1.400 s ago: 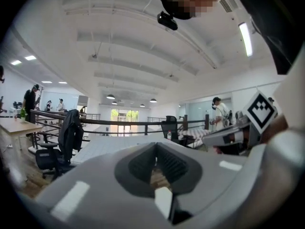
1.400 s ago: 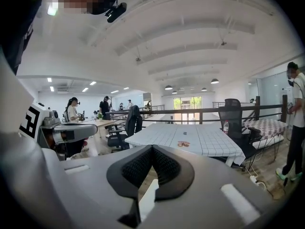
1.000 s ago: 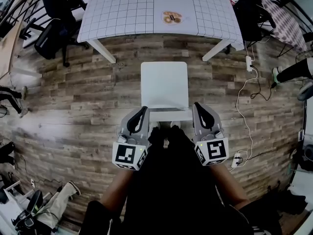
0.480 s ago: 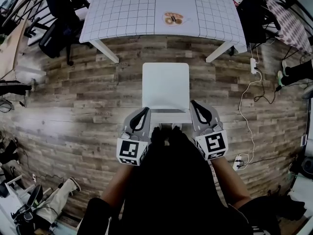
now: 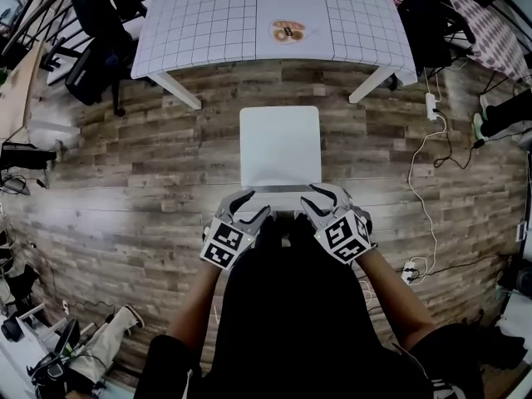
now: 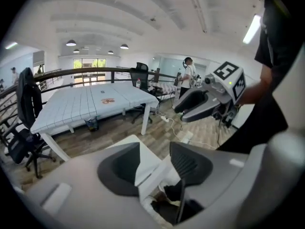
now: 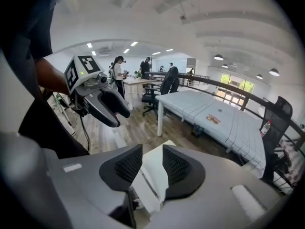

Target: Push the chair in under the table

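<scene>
Both tools lower than 1 s ago, now down at back rail of white square-seat chair [image 5: 279, 144]. State: left tool [image 5: 247, 199] jaws just been opening, now apart, rail's left end between them; right tool [image 5: 320, 194] likewise, jaws apart astride rail's right end. Chair stands on wood-plank floor [image 5: 125, 156], seat wholly short of white grid-patterned desk [image 5: 216, 15].

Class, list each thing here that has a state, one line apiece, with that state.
chair: pulled out, seat wholly clear of the table.
table: upright, chair not yet under it.
left hand-held gripper: open, jaws just opened, astride the chair's back, not clamped.
right hand-held gripper: open, jaws just opened, astride the chair's back, not clamped.
</scene>
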The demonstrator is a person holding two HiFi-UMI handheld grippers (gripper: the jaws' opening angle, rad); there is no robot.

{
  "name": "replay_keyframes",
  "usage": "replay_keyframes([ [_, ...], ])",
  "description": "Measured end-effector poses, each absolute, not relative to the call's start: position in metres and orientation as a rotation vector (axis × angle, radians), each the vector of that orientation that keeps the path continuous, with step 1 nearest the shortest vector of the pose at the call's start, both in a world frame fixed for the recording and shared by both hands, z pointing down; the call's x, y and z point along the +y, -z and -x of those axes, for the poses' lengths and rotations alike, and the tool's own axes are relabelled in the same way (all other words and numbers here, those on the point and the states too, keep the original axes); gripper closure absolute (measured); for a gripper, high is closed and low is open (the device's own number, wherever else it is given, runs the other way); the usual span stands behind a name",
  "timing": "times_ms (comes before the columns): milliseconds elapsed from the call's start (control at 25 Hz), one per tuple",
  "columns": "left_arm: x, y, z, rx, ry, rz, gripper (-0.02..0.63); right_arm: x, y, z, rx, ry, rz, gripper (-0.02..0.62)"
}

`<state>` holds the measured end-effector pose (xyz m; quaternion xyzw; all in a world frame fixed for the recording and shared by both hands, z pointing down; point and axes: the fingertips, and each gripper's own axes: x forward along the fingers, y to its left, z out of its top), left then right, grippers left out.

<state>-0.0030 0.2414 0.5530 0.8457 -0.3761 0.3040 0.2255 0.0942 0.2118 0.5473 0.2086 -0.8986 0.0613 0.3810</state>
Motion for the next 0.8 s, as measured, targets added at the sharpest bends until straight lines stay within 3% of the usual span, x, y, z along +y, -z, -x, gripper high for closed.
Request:
replay_keyframes([
  [160, 0.251, -0.575, -0.002, -0.957, -0.932, -2.315, 0.411, 0.230, -0.572, -0.090, -2.249, -0.185, -0.405, 0.446],
  [400, 0.266, -0.619, -0.015, -0.718, -1.310, -2.401, 0.402, 0.250, -0.625, -0.094, -2.121, -0.145, -0.255, 0.424],
  [800, 0.283, -0.663, -0.034, -0.414, -1.421, -2.395, 0.396, 0.270, -0.674, -0.083, -2.019, -0.110, -0.073, 0.399],
])
